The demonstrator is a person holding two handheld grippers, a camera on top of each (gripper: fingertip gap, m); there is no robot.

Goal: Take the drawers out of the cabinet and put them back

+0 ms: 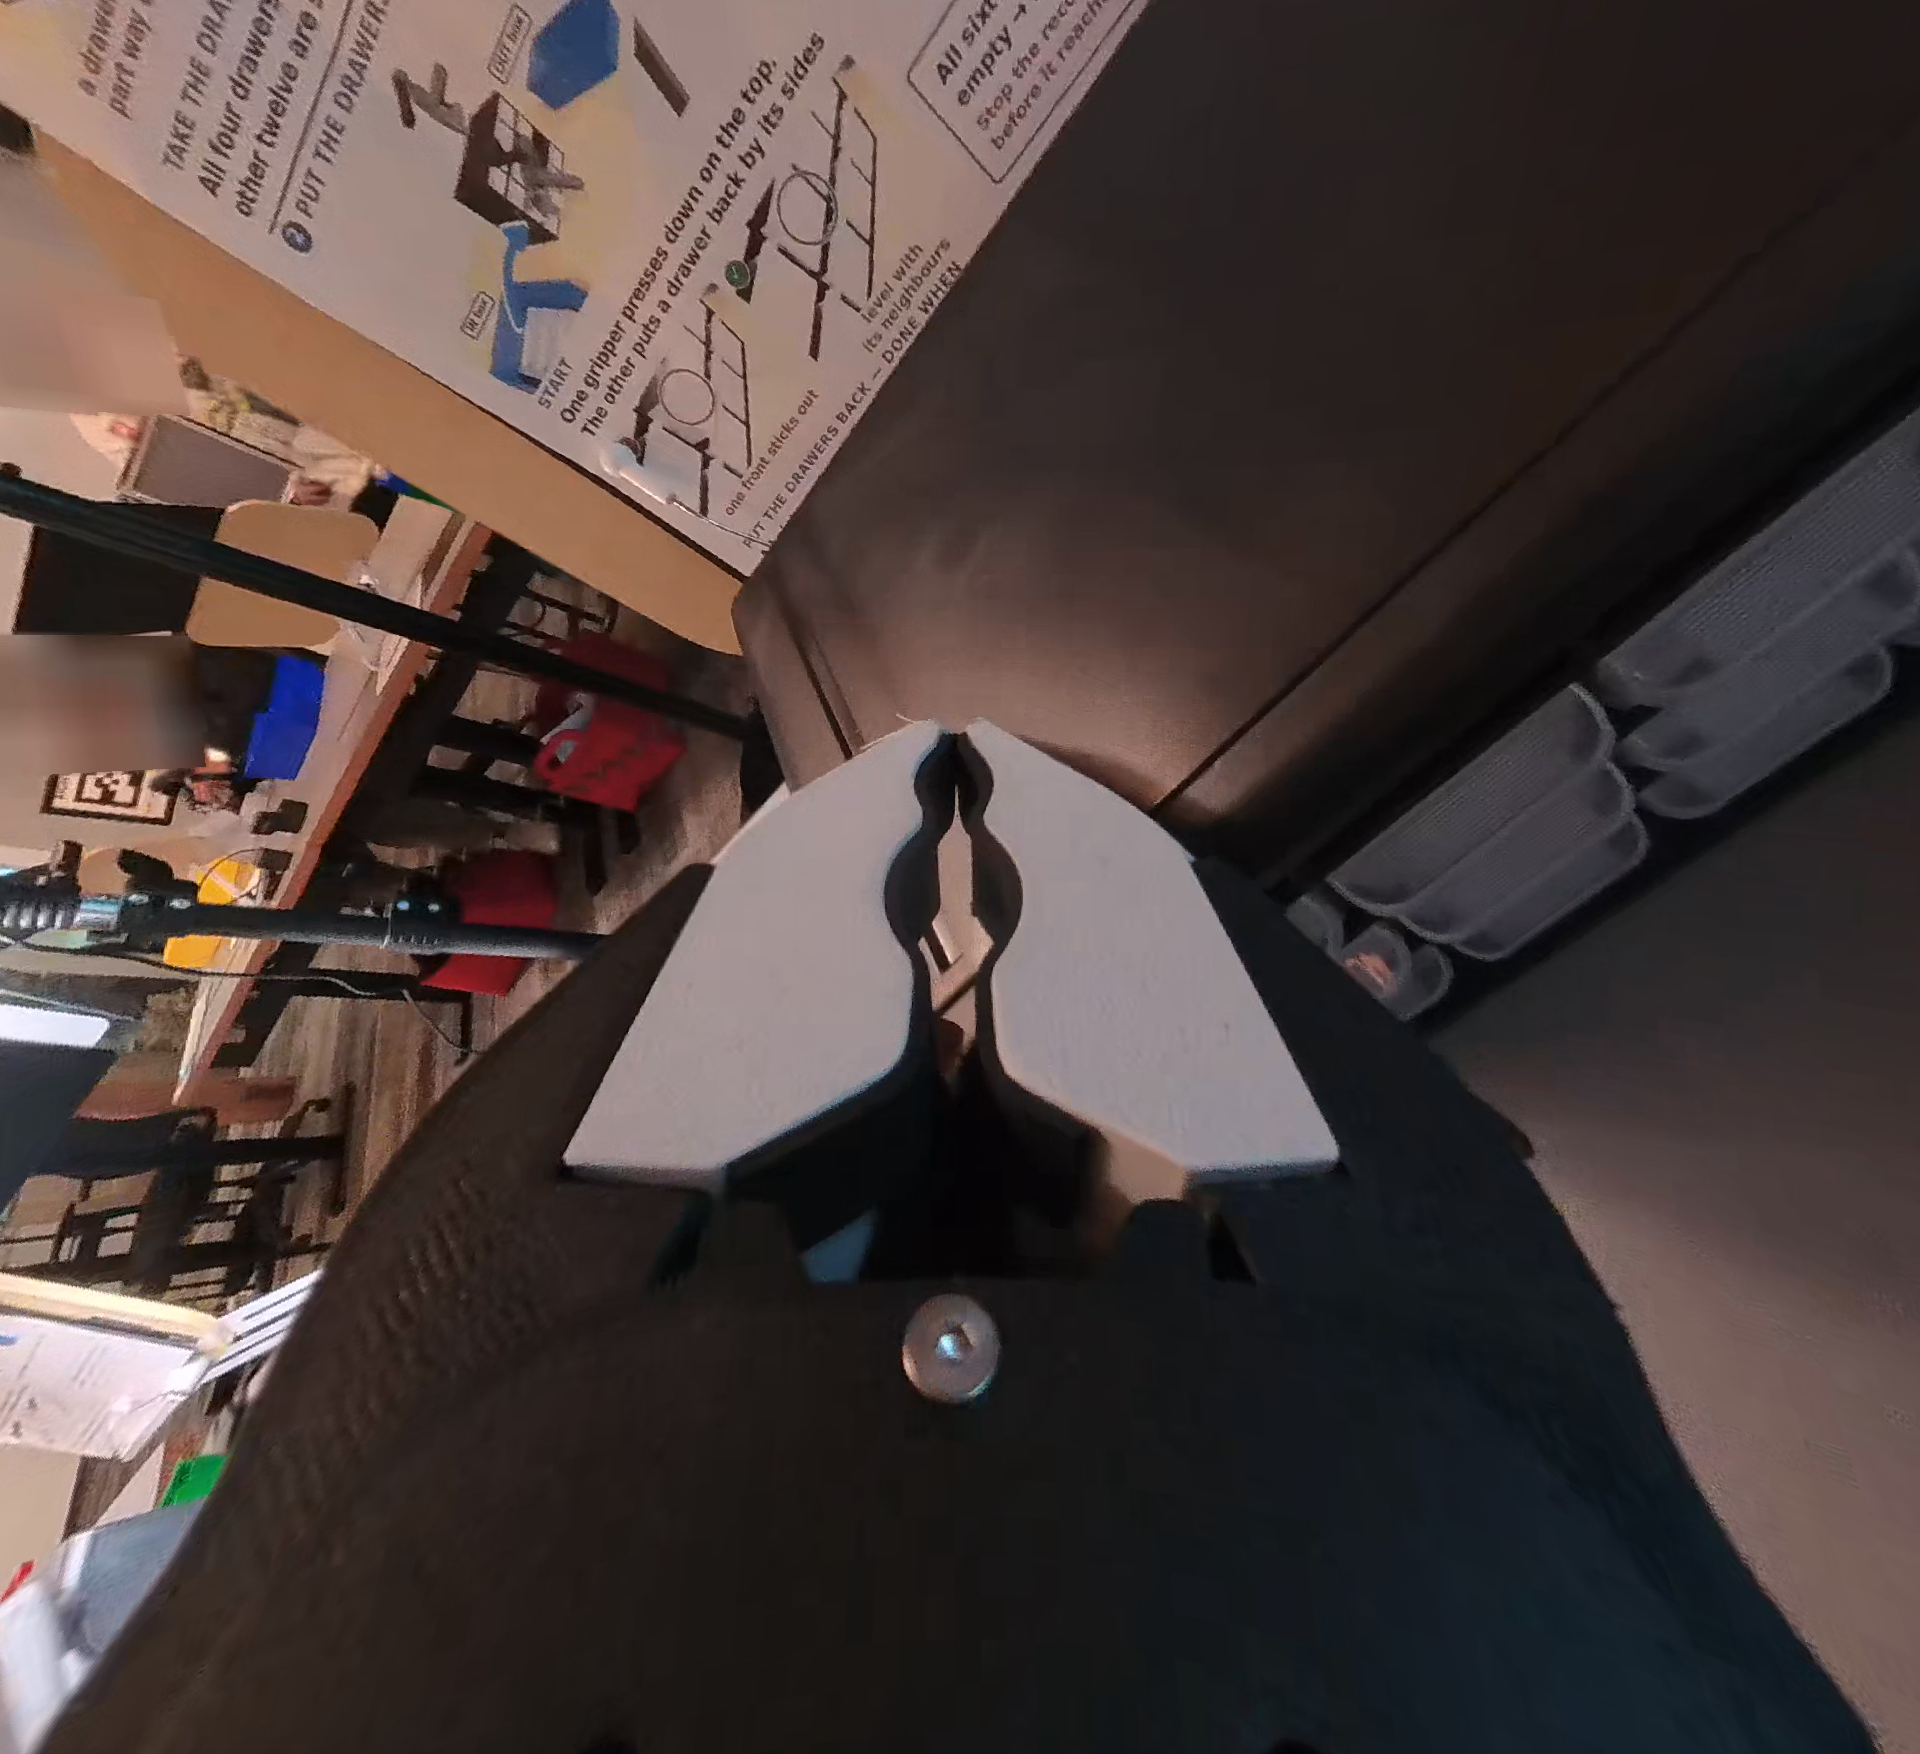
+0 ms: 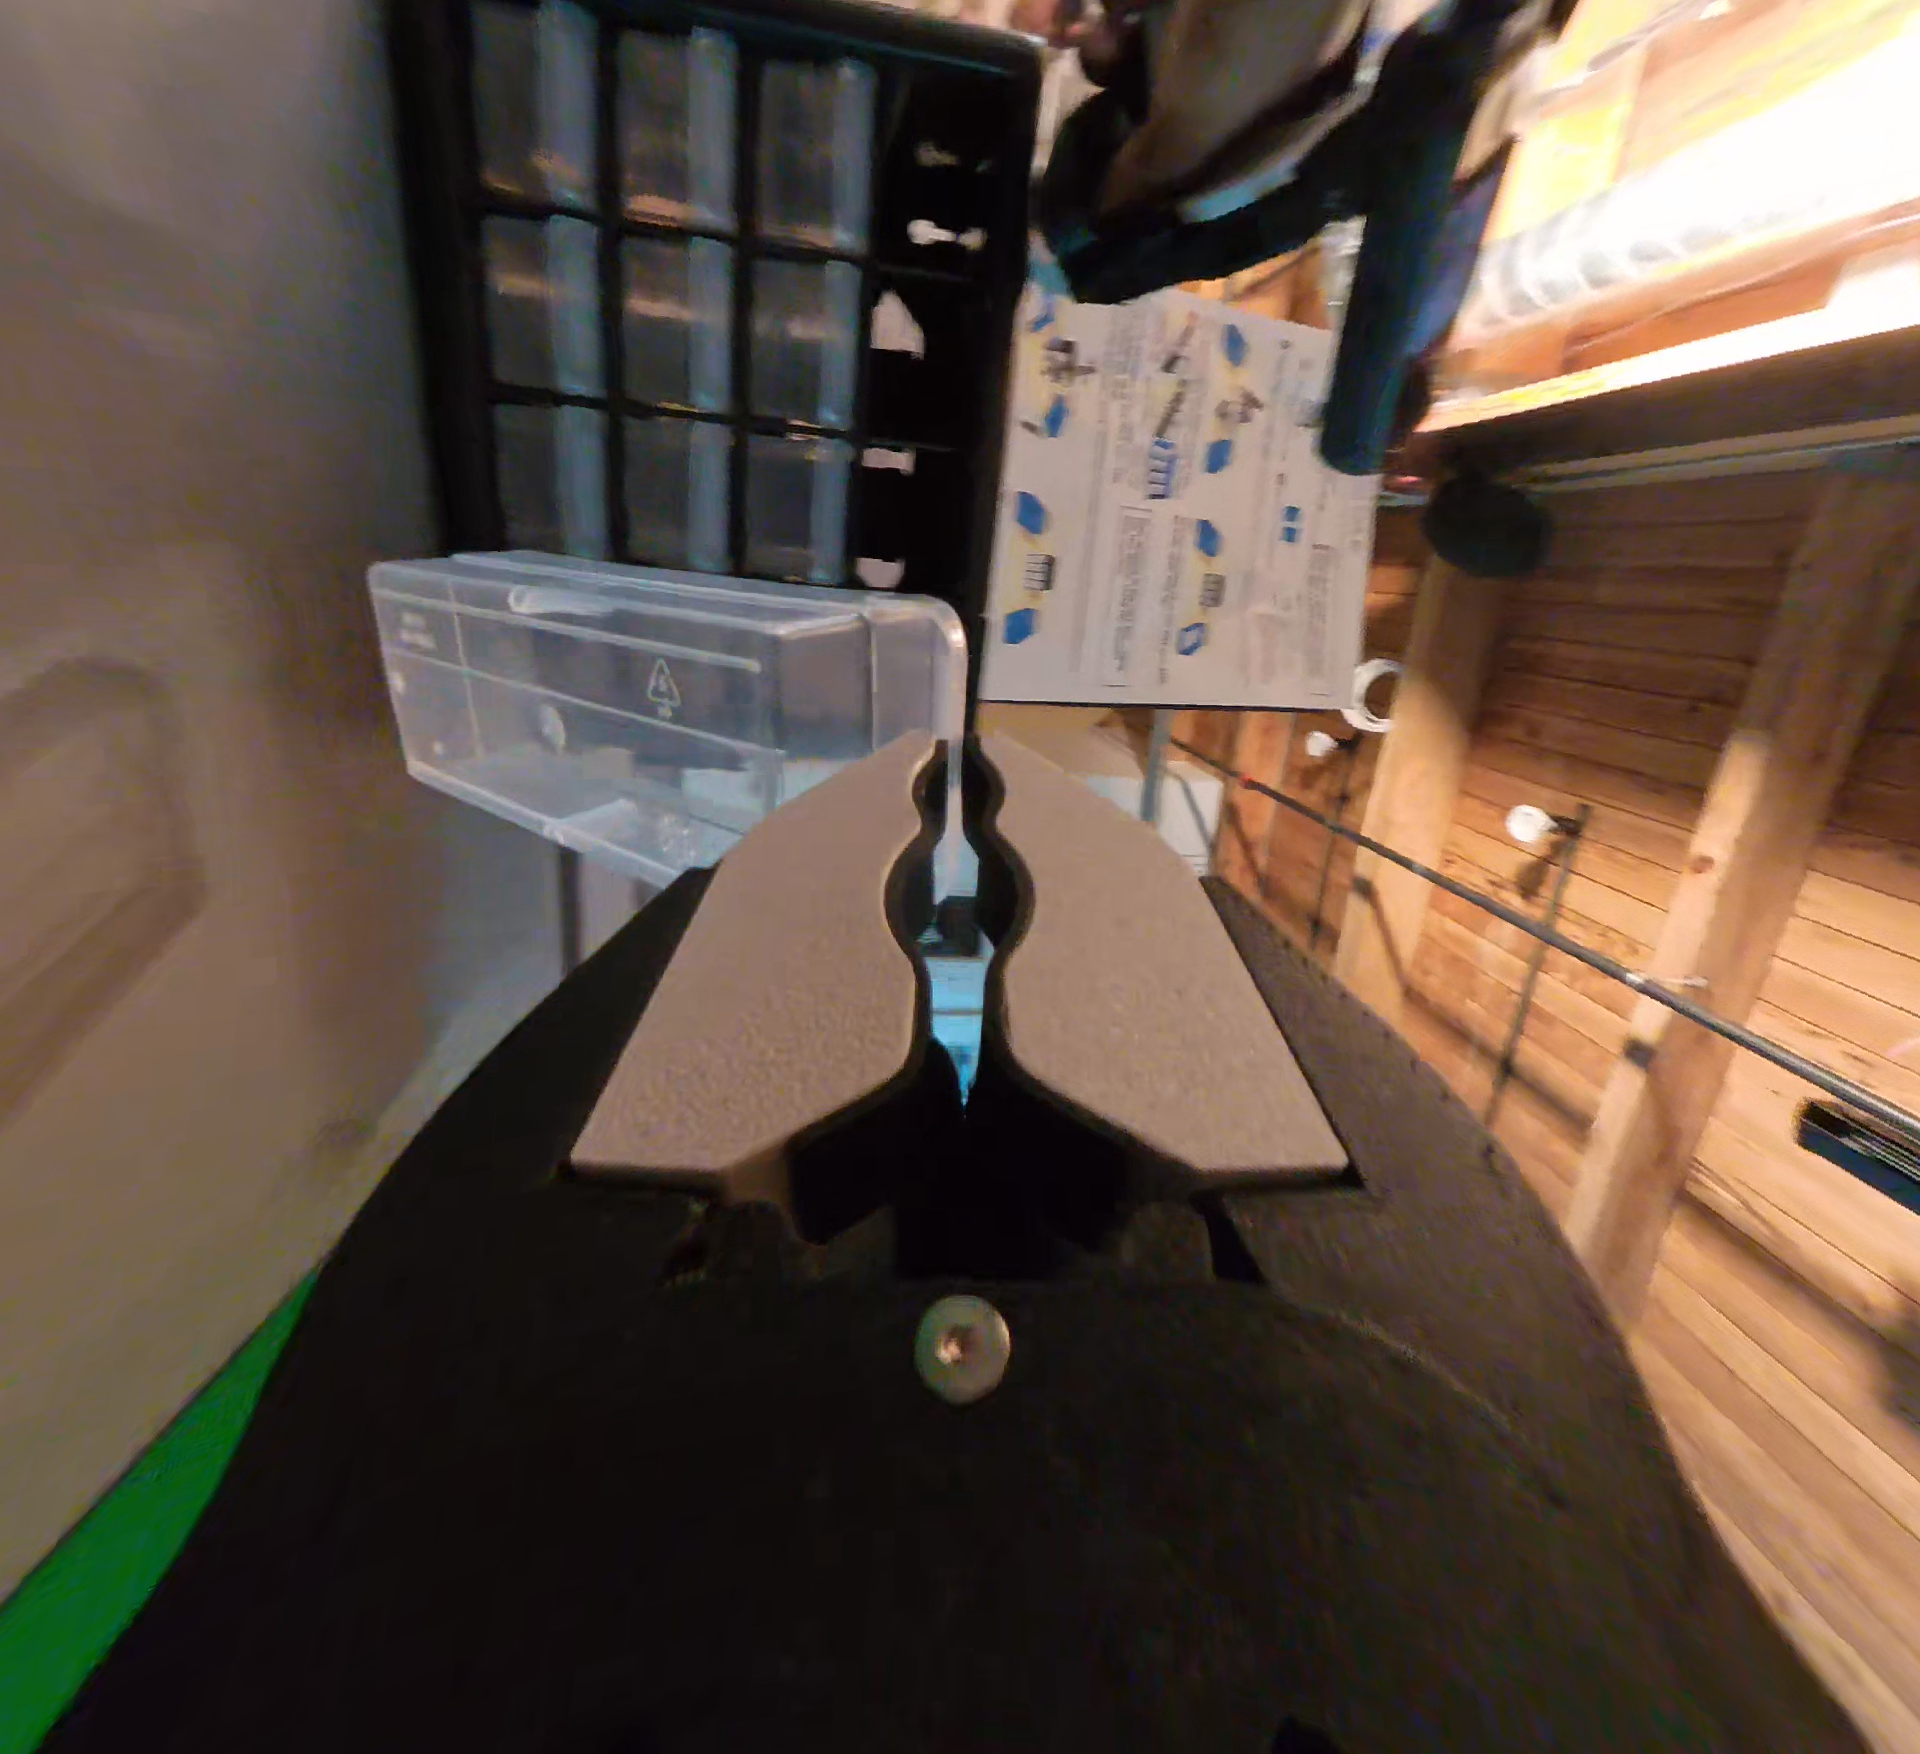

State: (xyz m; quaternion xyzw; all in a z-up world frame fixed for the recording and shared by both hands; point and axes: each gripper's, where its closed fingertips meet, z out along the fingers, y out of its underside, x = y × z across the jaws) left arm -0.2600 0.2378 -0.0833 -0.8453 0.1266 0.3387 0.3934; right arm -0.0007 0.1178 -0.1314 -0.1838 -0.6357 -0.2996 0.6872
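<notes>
Right wrist view first: the right tongs [image 2: 961, 759] are clamped on the front lip of a clear plastic drawer [image 2: 623, 696], carrying it free in front of the black plastic cabinet with its grid of small drawers [image 2: 717, 250]. Nine drawers sit home in that grid; the column of slots [image 2: 935, 354] on the side nearest the printed instruction sheet [image 2: 1174, 509] gapes empty. The held drawer hangs off the cabinet's face, clear of every slot.

Over to the left wrist view, and the left tongs [image 1: 954, 748] are pinched together with nothing between them, tips lying on the cabinet's dark outer panel [image 1: 1351, 354]; grey drawer fronts [image 1: 1558, 811] peek out at its edge.

Now the danger. That grip is on a thin lip only, so the whole drawer hangs off to one side; a quick swing could, I reckon, twist it out of the tongs. If it is going back in, a tilted entry would jam it against the slot's rails. And should the left tongs slide off that panel, the light cabinet may shift under the push.
</notes>
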